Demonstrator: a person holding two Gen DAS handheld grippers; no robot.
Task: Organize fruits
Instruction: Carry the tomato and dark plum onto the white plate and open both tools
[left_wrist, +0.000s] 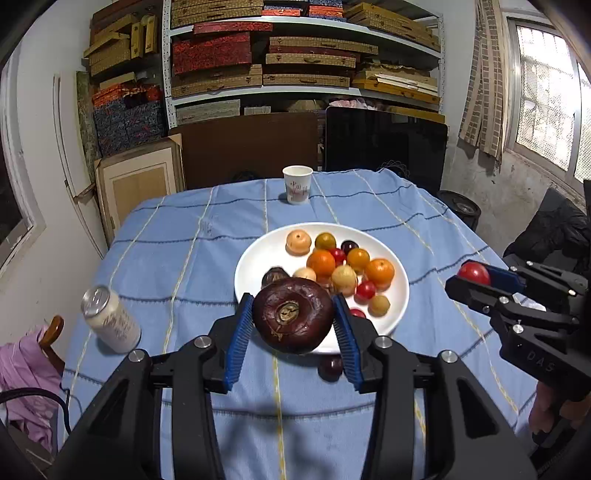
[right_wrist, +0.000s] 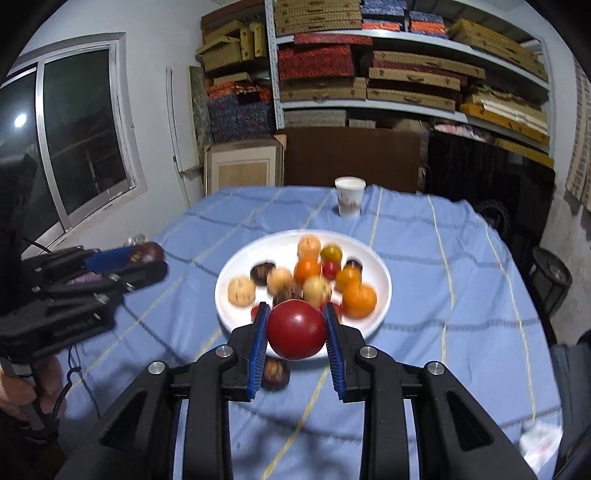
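Left gripper (left_wrist: 293, 317) clamps a dark purple fruit (left_wrist: 291, 315) and right gripper (right_wrist: 295, 328) pinches a red fruit (right_wrist: 295, 329), both above the plate (left_wrist: 258, 254)

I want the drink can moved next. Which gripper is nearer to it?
Left. The left gripper, shut on a dark purple fruit, hangs just right of the can. The right gripper, holding a red fruit, is beyond the plate.

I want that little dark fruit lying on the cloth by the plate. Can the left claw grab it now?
Probably not yet: the left claw is already shut on a big dark fruit, so it has no room for the little dark fruit.
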